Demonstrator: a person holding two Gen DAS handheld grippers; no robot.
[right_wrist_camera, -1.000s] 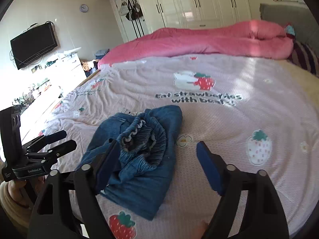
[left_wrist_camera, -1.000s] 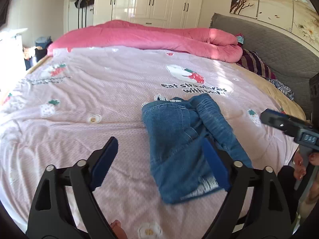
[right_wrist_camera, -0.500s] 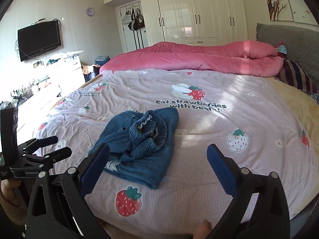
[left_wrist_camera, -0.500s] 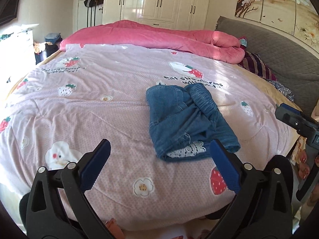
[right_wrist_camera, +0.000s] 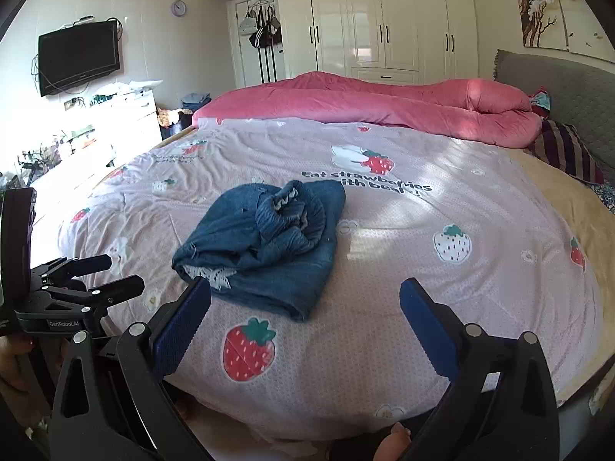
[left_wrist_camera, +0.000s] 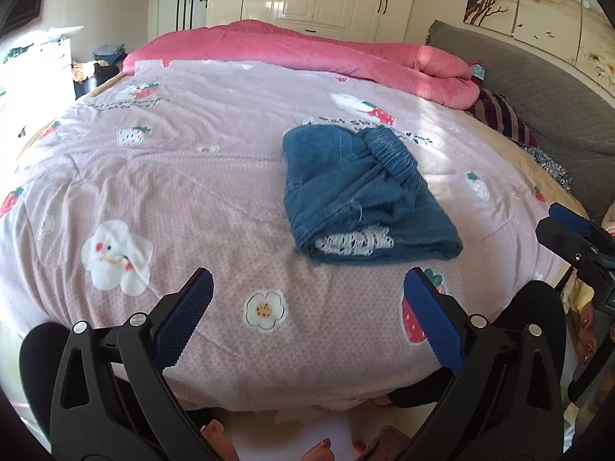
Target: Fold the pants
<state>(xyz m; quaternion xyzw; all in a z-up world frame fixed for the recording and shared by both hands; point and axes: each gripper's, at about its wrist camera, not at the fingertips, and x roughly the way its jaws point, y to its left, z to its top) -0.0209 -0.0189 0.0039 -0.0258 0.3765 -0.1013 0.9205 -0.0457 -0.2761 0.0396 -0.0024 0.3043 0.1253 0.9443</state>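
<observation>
**Now: folded pants on the bed, both tools empty**

Here the left tool (left_wrist_camera: 307, 299) hangs over the near edge of the bed (left_wrist_camera: 192, 199), its blue pads wide apart with nothing between them. In the left wrist view the pants (left_wrist_camera: 357, 196) lie at about 1 o'clock from this tool, well apart from its tips, as a folded blue denim bundle flat on the pink strawberry-print bedspread. A strip of white lace shows at the bundle's near end, and the gathered waistband sits on top toward the far right.

In the right wrist view the same pants (right_wrist_camera: 269, 242) lie at about 11 o'clock from the right tool (right_wrist_camera: 305, 301), close past its left pad but not touching it. This tool's pads also stand wide apart and hold nothing. The left tool appears there at 9 o'clock, held in a hand at the frame's edge.

At 12 o'clock beyond the pants, a pink quilt (right_wrist_camera: 384, 107) lies rolled across the far side of the bed, with white wardrobes (right_wrist_camera: 384, 19) behind it.
</observation>
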